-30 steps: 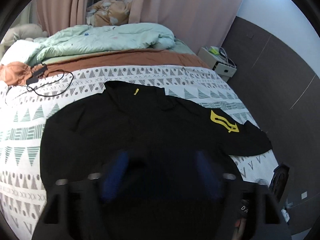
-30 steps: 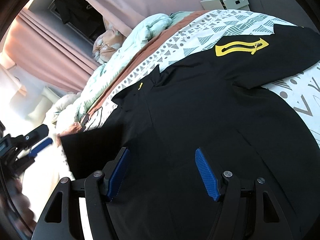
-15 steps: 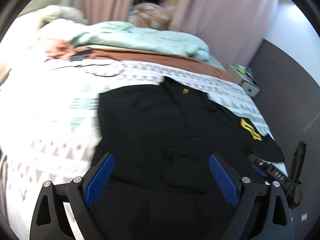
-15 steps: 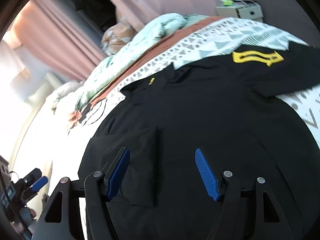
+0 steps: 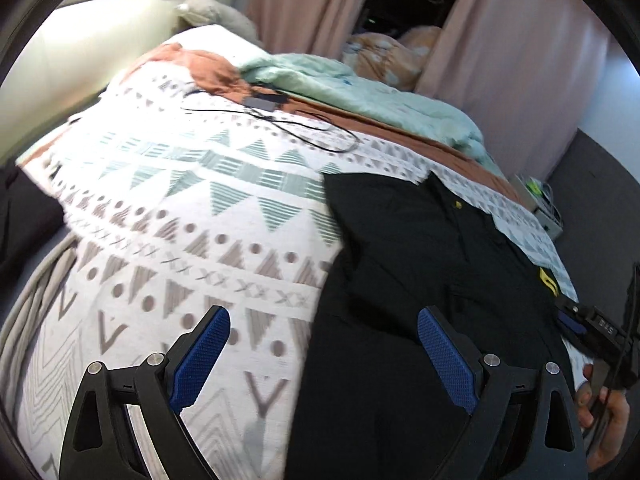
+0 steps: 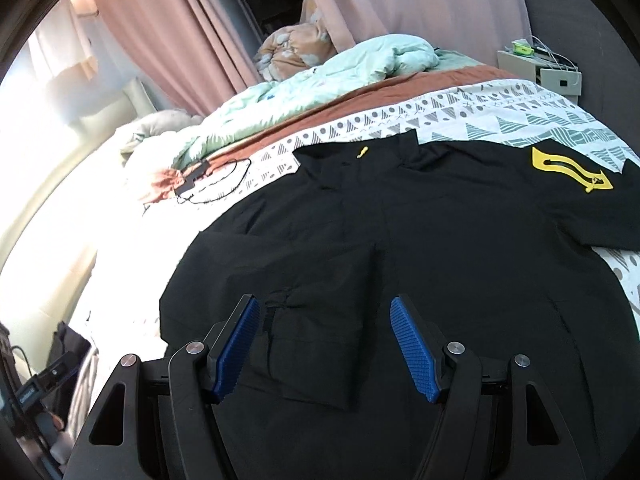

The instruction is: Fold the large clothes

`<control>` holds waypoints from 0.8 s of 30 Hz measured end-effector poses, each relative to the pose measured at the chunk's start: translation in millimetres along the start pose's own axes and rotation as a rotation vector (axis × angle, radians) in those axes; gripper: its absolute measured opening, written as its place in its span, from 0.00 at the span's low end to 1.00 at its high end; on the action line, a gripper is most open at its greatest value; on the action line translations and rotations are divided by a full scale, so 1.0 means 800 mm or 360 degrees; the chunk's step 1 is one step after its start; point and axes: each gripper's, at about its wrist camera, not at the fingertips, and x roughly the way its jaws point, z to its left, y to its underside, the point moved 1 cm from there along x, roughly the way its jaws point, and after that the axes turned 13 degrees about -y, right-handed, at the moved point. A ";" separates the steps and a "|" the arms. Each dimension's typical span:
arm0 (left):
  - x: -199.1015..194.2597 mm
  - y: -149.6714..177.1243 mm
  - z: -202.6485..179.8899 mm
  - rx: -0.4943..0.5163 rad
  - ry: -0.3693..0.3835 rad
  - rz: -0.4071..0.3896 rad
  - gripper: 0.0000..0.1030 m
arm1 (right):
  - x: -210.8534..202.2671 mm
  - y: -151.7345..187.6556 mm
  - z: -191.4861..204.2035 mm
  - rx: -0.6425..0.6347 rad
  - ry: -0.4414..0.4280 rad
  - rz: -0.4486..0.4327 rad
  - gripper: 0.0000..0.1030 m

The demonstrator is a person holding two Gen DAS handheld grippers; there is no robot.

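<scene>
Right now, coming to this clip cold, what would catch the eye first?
A large black jacket lies spread flat across the patterned bedspread, with a bright yellow patch on the sleeve still lying out to the right; the other sleeve is folded in over the body. Beyond it a mint-green duvet is bunched before the pink curtains. Both the left gripper and the right gripper hover open and empty over the bed.

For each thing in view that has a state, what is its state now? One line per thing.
Black jacket: spread flat on the bed, one sleeve folded over the body, the sleeve with the yellow zipper pocket lying out to the side.
Left claw: open, holds nothing.
Right claw: open, above the folded sleeve, holds nothing.
Green duvet: bunched up at the far end of the bed.
Black cable: lying loose on the patterned cover.
Pink curtains: parted.
</scene>
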 end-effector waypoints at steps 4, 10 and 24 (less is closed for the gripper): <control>0.019 0.003 0.029 -0.0113 -0.0043 0.0050 0.80 | 0.025 0.004 0.007 -0.0046 0.0028 0.0045 0.66; 0.027 0.004 0.043 -0.0144 -0.0040 0.0037 0.80 | 0.077 0.017 0.027 -0.0125 0.0087 0.0192 0.66; 0.035 0.009 0.045 -0.0146 -0.0072 0.0081 0.80 | 0.156 0.087 0.067 -0.0504 0.0349 0.0602 0.67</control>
